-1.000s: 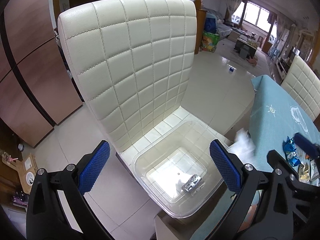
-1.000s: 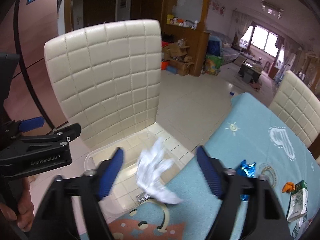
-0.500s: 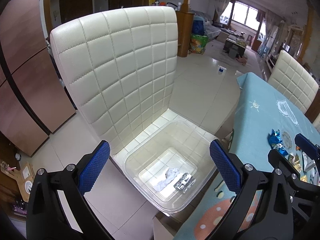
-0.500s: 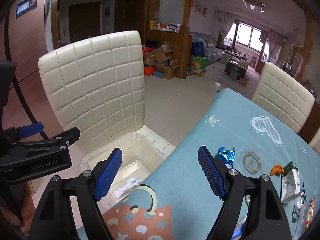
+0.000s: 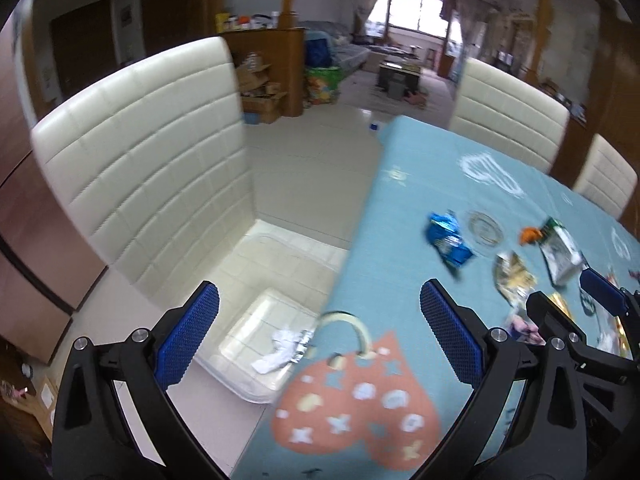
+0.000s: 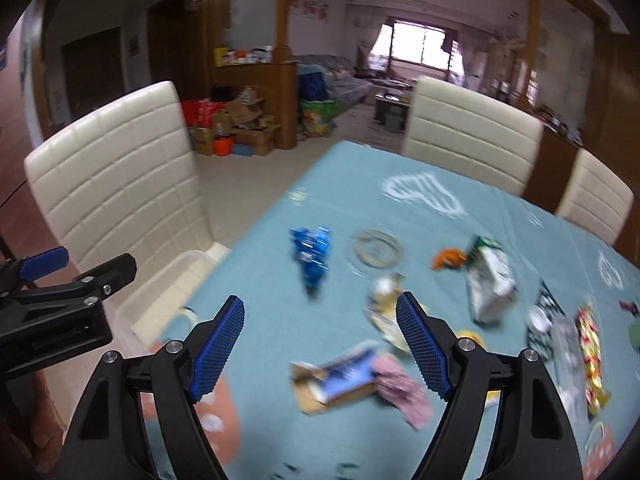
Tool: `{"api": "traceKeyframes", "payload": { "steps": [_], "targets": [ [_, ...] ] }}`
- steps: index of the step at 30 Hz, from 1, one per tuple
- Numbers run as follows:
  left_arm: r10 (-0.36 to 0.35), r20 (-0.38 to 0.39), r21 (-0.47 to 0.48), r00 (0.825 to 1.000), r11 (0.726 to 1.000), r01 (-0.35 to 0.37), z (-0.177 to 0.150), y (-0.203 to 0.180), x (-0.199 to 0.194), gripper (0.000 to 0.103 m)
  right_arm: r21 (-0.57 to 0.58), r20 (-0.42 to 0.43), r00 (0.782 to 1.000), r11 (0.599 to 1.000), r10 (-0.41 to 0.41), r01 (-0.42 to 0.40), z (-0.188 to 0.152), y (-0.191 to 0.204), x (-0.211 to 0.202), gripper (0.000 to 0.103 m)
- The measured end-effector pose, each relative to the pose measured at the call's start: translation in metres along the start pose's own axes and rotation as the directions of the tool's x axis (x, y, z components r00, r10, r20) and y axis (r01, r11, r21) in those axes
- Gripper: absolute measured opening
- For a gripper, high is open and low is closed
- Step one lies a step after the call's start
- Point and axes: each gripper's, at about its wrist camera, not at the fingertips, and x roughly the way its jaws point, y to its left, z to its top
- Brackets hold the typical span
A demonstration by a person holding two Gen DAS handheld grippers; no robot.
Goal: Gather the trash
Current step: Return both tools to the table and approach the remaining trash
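Teal tablecloth (image 6: 272, 264) strewn with wrappers, both grippers' fingers wide apart and empty, crumpled tissue (image 5: 278, 354) in clear bin (image 5: 256, 388)

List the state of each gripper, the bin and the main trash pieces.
left hand-held gripper: open, empty
right hand-held gripper: open, empty
clear bin: on chair seat, holds white tissue
blue wrapper: crumpled, on table
flattened carton: lying on table

Clear plastic bin (image 5: 256, 376) on chair seat: crumpled white tissue (image 5: 280, 350) and silver foil scrap (image 5: 302, 344) inside. On my blue tablecloth: crinkled blue wrapper (image 6: 312, 254), torn cardboard packet (image 6: 336, 380), green-white pouch (image 6: 490, 280).
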Motion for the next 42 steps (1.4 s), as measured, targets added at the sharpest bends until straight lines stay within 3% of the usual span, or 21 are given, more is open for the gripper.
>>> {"api": "traceKeyframes", "payload": {
  "steps": [6, 12, 24, 28, 29, 31, 34, 36, 39, 41, 42],
  "targets": [
    [-0.092, -0.051, 0.128, 0.994, 0.987, 0.098, -0.015, -0.074, 0.010, 0.099, 0.099, -0.095, 0.993, 0.991, -0.076, 0.085, -0.027, -0.065, -0.003, 0.076],
    [-0.112, -0.129, 0.216, 0.985, 0.967, 0.138, -0.038, -0.122, 0.032, 0.099, 0.126, -0.168, 0.980, 0.984, -0.106, 0.128, -0.052, -0.104, 0.008, 0.076],
    [-0.078, -0.267, 0.259, 0.961, 0.954, 0.149, -0.060, -0.148, 0.086, 0.099, 0.114, -0.234, 0.971, 0.991, -0.048, 0.076, -0.066, -0.132, 0.050, 0.076],
    [-0.058, -0.276, 0.277, 0.959, 0.951, 0.137, -0.061, -0.152, 0.099, 0.099, 0.101, -0.247, 0.968, 0.993, -0.033, 0.059, -0.069, -0.130, 0.061, 0.075],
    [-0.060, -0.277, 0.274, 0.959, 0.952, 0.139, -0.060, -0.152, 0.100, 0.099, 0.111, -0.251, 0.968, 0.993, -0.020, 0.049, -0.069, -0.131, 0.064, 0.074],
    [-0.067, -0.276, 0.280, 0.959, 0.949, 0.147, -0.056, -0.154, 0.103, 0.099, 0.124, -0.267, 0.964, 0.991, -0.010, 0.045, -0.070, -0.134, 0.070, 0.055],
    [-0.072, -0.270, 0.304, 0.960, 0.940, 0.156, -0.053, -0.162, 0.106, 0.099, 0.135, -0.271, 0.963, 0.990, 0.003, 0.035, -0.071, -0.137, 0.075, 0.040],
    [-0.078, -0.261, 0.317, 0.962, 0.935, 0.161, -0.051, -0.166, 0.106, 0.099, 0.134, -0.271, 0.962, 0.991, 0.009, 0.029, -0.071, -0.139, 0.076, 0.036],
    [-0.101, -0.253, 0.328, 0.962, 0.927, 0.183, -0.050, -0.170, 0.105, 0.087, 0.146, -0.266, 0.964, 0.989, 0.015, 0.025, -0.071, -0.143, 0.076, 0.028],
    [-0.130, -0.247, 0.339, 0.960, 0.917, 0.211, -0.049, -0.173, 0.102, 0.061, 0.165, -0.264, 0.964, 0.986, 0.023, 0.022, -0.071, -0.147, 0.075, 0.025],
    [-0.155, -0.253, 0.346, 0.955, 0.907, 0.239, -0.048, -0.176, 0.101, 0.054, 0.175, -0.263, 0.964, 0.984, 0.025, 0.023, -0.071, -0.149, 0.075, 0.025]
  ]
}}
